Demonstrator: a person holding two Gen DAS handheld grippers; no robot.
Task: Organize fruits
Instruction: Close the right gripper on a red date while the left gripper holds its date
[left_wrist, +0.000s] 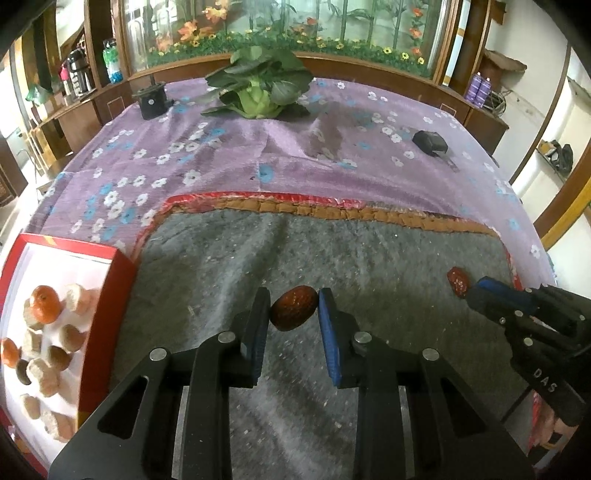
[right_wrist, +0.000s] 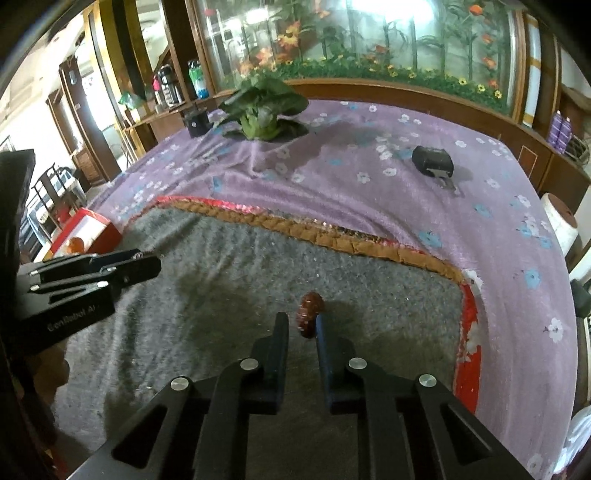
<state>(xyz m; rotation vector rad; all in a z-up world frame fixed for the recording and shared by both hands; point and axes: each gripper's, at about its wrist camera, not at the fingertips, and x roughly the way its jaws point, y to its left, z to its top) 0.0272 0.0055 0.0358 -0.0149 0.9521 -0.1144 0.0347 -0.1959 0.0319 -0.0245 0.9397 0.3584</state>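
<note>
One red box (left_wrist: 122, 280), oranges (left_wrist: 45, 304), pale fruits (left_wrist: 43, 376)

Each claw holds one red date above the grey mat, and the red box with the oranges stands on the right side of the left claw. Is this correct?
Not quite. In the left wrist view the red box stands on the left side of the left claw, not the right. The rest holds: the left claw grips one red date, the right claw another, above the grey mat.

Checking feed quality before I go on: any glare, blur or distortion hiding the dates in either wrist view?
Left wrist: heavy fisheye bending at the edges, red box contents smeared and overexposed, held date sharp. Right wrist: window glare top centre, cabbage soft, date at the fingertips slightly blurred, shadow right of it.
</note>
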